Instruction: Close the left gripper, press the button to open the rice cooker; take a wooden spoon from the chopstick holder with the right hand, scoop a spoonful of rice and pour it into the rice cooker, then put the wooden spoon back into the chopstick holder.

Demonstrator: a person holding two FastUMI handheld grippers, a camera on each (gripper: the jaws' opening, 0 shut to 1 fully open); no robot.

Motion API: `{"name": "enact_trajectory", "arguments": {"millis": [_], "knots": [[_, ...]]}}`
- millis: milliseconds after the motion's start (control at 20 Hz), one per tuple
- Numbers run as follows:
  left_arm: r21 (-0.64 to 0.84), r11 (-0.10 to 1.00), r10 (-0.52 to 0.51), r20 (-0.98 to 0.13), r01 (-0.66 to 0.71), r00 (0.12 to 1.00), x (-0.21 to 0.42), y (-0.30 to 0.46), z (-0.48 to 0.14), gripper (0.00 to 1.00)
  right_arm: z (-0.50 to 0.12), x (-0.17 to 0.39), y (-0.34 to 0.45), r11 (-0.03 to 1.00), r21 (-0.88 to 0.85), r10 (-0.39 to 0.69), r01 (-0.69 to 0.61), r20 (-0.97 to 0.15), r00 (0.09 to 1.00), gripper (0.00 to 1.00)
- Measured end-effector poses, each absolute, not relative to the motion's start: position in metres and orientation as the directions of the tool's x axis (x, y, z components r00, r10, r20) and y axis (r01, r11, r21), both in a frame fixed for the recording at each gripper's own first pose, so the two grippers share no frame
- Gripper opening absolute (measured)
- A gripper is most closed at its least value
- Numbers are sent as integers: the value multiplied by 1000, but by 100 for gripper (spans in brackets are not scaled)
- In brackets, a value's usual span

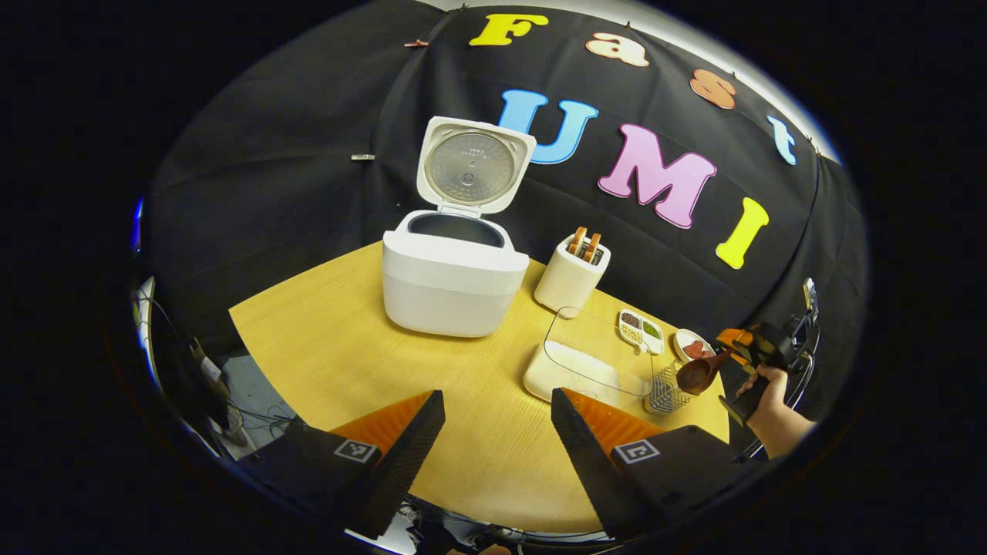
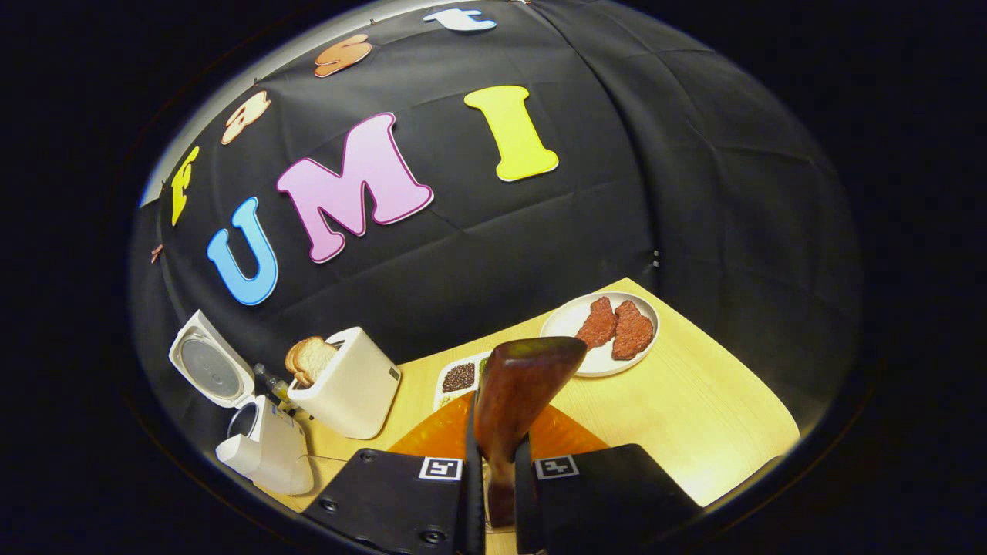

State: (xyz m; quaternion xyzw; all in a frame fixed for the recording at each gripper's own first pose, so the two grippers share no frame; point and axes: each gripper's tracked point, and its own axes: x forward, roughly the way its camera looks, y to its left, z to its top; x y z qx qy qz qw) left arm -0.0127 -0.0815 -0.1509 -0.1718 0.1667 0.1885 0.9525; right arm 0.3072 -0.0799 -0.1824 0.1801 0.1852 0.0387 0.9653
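Note:
The white rice cooker [image 1: 455, 277] stands on the yellow table with its lid [image 1: 474, 166] raised and the dark pot showing; it also sits far left in the right gripper view [image 2: 262, 451]. My left gripper [image 1: 493, 439] hovers over the near table, open and empty. At the right, a hand holds my right gripper [image 1: 731, 353], shut on the handle of the brown wooden spoon [image 1: 696, 375]. The spoon's bowl hangs just above the wire chopstick holder [image 1: 667, 395]. In the right gripper view the spoon [image 2: 524, 381] stands upright between the fingers of the right gripper [image 2: 497, 493]. Rice lies in a clear box [image 1: 590, 358].
A white toaster [image 1: 572, 274] with bread slices stands right of the cooker. Behind the box are a divided dish of grains [image 1: 640, 327] and a plate of red meat pieces [image 2: 601, 331]. The table's right edge [image 2: 771, 455] is close to the right gripper.

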Motion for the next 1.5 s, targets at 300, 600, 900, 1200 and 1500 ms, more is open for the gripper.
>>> {"name": "enact_trajectory", "arguments": {"millis": [300, 600, 900, 1200, 1500], "knots": [[-262, 863, 320, -378, -432, 869, -13, -89, -151, 96, -232, 308, -62, 929, 371, 184, -6, -447, 875, 23], [-221, 871, 370, -293, -439, 882, -3, -56, -111, 96, -222, 281, -65, 947, 320, 185, -32, -461, 868, 100], [-156, 875, 432, -176, -459, 884, 17, 3, -42, 96, -195, 230, -92, 978, 208, 101, -9, -433, 896, 98], [-107, 897, 422, -80, -429, 903, 53, 45, 38, 96, -158, 165, -108, 983, 185, 85, -12, -390, 917, 98], [-77, 932, 359, 64, -354, 931, 106, 85, 134, 94, -125, 121, -84, 994, 82, 87, -65, -292, 952, 98]]}}
